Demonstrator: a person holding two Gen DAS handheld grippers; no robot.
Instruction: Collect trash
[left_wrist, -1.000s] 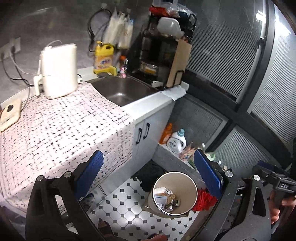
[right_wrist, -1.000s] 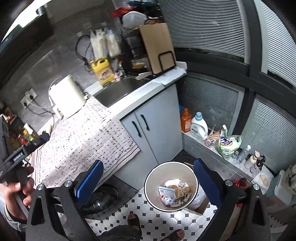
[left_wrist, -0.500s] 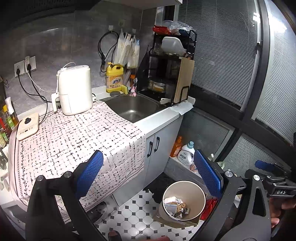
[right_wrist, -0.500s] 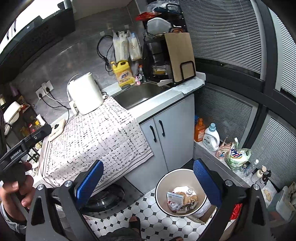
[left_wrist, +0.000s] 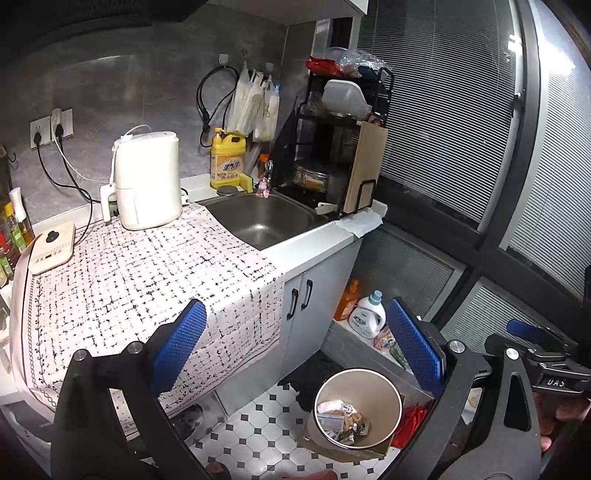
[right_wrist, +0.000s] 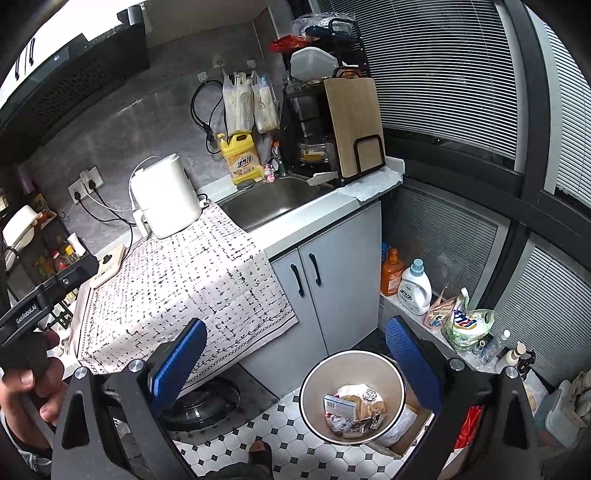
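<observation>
A round beige trash bin (left_wrist: 384, 397) stands on the tiled floor in front of the sink cabinet; it also shows in the right wrist view (right_wrist: 314, 406). Crumpled wrappers, foil and a small box (right_wrist: 351, 408) lie in its bottom. My left gripper (left_wrist: 295, 343) is open and empty, held high above the floor, with the bin below its right finger. My right gripper (right_wrist: 295, 354) is open and empty, above and a little left of the bin. The patterned cloth (left_wrist: 129, 280) on the counter carries no loose trash that I can see.
A white appliance (left_wrist: 147, 184), a kitchen scale (left_wrist: 51, 247), a sink (left_wrist: 266, 218), a yellow detergent jug (left_wrist: 227, 162) and a dish rack with a cutting board (left_wrist: 365, 166) sit along the counter. Bottles (right_wrist: 415, 282) and bags line the low window ledge.
Both grippers have risen and pulled back from the bin, so more of the counter and back wall shows. Both stay open and empty.
</observation>
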